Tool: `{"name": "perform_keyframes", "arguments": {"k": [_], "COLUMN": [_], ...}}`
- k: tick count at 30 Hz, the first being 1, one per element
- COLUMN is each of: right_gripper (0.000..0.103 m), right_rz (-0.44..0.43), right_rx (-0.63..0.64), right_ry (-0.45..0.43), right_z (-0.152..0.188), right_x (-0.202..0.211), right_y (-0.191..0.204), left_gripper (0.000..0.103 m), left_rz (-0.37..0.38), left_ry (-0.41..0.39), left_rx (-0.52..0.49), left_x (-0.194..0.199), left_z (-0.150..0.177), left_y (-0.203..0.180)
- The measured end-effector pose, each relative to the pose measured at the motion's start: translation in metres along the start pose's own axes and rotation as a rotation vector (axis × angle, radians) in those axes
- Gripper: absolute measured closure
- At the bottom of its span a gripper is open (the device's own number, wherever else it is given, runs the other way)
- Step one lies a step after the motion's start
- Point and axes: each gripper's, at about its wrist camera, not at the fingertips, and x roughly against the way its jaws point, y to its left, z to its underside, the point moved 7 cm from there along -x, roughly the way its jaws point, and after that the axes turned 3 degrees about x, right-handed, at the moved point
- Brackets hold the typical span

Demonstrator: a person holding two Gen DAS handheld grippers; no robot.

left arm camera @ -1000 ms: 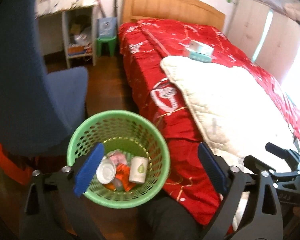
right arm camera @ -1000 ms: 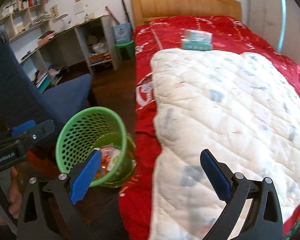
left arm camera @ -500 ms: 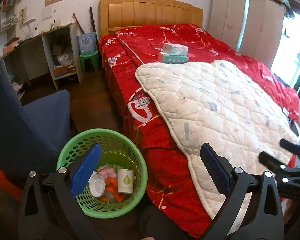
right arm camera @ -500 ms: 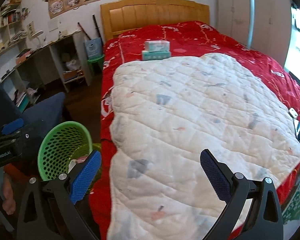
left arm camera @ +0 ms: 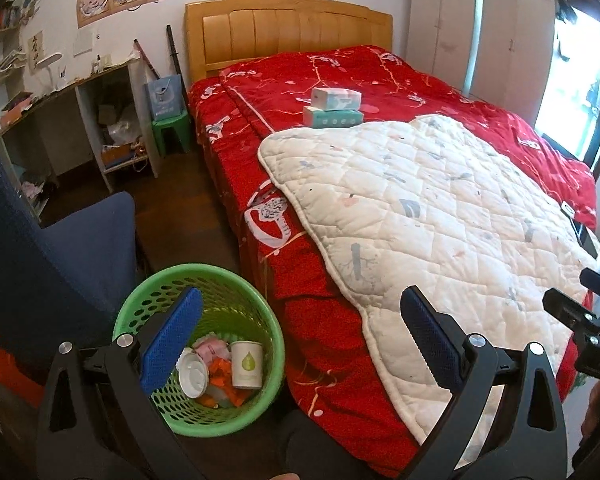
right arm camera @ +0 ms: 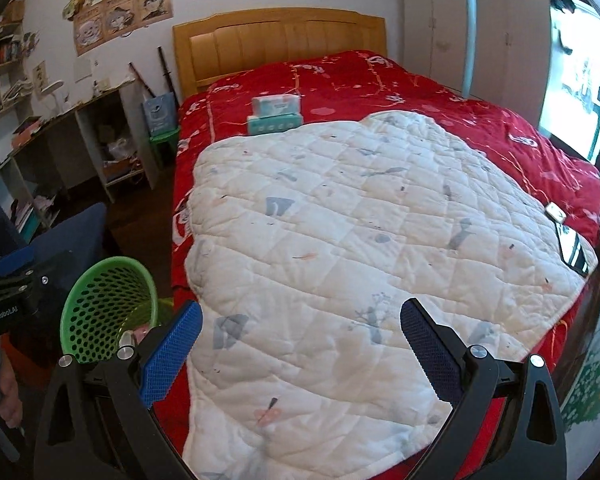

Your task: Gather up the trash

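A green perforated basket [left arm camera: 236,280] stands on the floor beside the bed, holding a white paper cup [left arm camera: 246,364], a round lid [left arm camera: 193,372] and pink and orange scraps. My left gripper [left arm camera: 300,342] hangs open above the basket's right side, nothing between its blue pads. In the right wrist view the basket [right arm camera: 100,300] sits at lower left, and my right gripper [right arm camera: 300,346] is open over the white quilt [right arm camera: 360,248], holding nothing. The left gripper's body [right arm camera: 8,288] shows at the left edge.
The bed has a red cover [left arm camera: 340,72] with two stacked tissue boxes [left arm camera: 334,108] near the wooden headboard. A phone [right arm camera: 572,244] lies at the quilt's right corner. A blue chair [left arm camera: 60,248] stands left of the basket. Shelves and a green stool [left arm camera: 172,130] line the far wall.
Both grippers have risen and tilted up, so the basket has slid toward the lower left and more of the bed and room shows. Both stay open.
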Motion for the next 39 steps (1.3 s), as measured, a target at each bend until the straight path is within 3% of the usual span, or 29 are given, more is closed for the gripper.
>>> {"name": "perform_keyframes", "arguments": {"k": [8, 18, 39], "right_gripper": [0.007, 0.007, 0.007], "right_rz": [0.024, 0.065, 0.058], "right_rx": [-0.032, -0.055, -0.077], "right_ry": [0.021, -0.026, -0.043], "right_z": [0.007, 0.002, -0.001], "right_x": [0.000, 0.008, 0.013], "right_y": [-0.016, -0.030, -0.037], "left_gripper": [0.005, 0.005, 0.005], "left_rz": [0.011, 0.010, 0.004], "left_ry": [0.005, 0.012, 0.023], "left_rx": [-0.029, -0.038, -0.032], "left_x": [-0.001, -0.001, -0.005], "left_z": [0.001, 0.002, 0.004], "left_y": [-0.014, -0.019, -0.020]}}
